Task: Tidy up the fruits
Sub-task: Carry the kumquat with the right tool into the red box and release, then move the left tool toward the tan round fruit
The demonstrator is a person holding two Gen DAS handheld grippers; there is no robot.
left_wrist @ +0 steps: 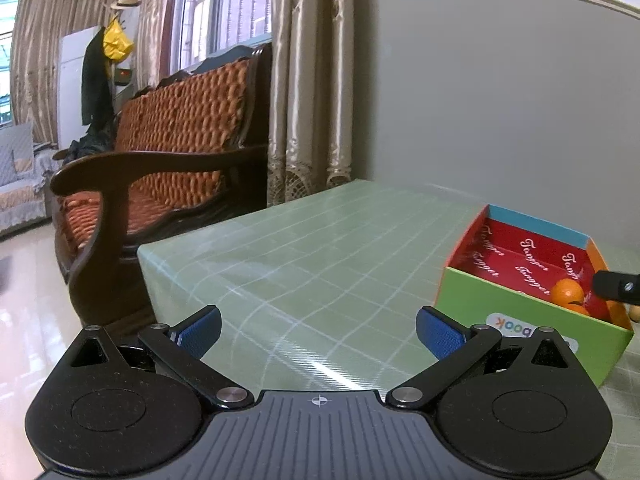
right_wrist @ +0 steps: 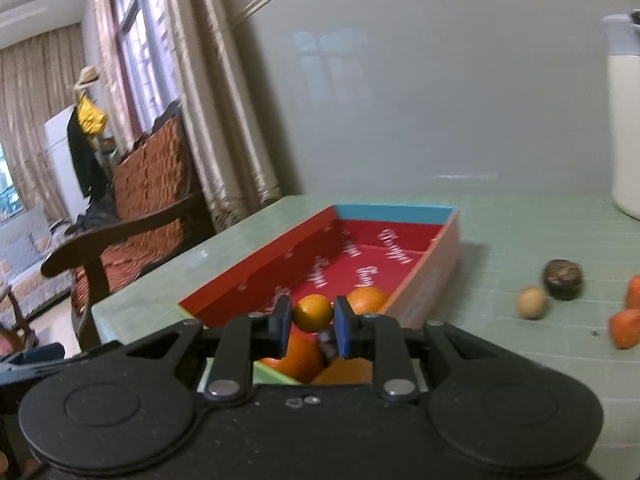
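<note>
My right gripper [right_wrist: 311,320] is shut on a small orange [right_wrist: 310,311], held just above the near end of the red-lined box [right_wrist: 394,213]. Inside the box lie more oranges [right_wrist: 366,299], one directly under the fingers [right_wrist: 300,356]. On the green checked table to the right are a pale round fruit [right_wrist: 531,302], a dark brown round fruit [right_wrist: 563,279] and two orange fruits [right_wrist: 626,328]. My left gripper [left_wrist: 318,332] stands open over bare tablecloth, left of the box's green wall [left_wrist: 520,312]. An orange [left_wrist: 567,291] shows inside it.
A white jug [right_wrist: 626,120] stands at the far right by the grey wall. A wooden sofa with orange cushions [left_wrist: 160,160] sits past the table's left edge [left_wrist: 144,252]. A black piece of the right gripper [left_wrist: 616,286] shows over the box.
</note>
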